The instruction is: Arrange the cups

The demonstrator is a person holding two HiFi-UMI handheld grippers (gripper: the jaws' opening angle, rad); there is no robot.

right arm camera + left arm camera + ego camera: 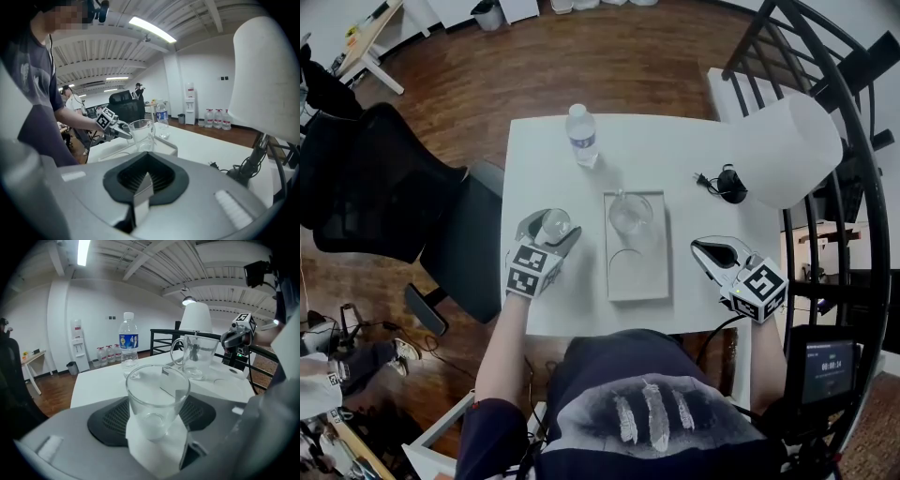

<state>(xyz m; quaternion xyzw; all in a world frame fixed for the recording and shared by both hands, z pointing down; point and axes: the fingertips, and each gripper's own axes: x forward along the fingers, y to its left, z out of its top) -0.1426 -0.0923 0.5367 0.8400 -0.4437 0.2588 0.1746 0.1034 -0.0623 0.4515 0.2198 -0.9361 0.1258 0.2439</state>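
A clear glass cup (555,222) stands at the table's left side, between the jaws of my left gripper (549,232), whose pads lie against its sides. In the left gripper view the cup (157,397) is upright and fills the gap. A second glass, a handled mug (630,213), stands at the far end of a white tray (642,281) in the middle of the table; it also shows as the mug (194,355) and the mug (140,132). My right gripper (712,251) rests shut and empty to the right of the tray, its fingertips (140,190) pressed together.
A water bottle (581,134) stands at the far left of the white table (675,150). A white lamp shade (789,148) and a black plug with cable (727,183) are at the right. A black office chair (389,187) stands left of the table.
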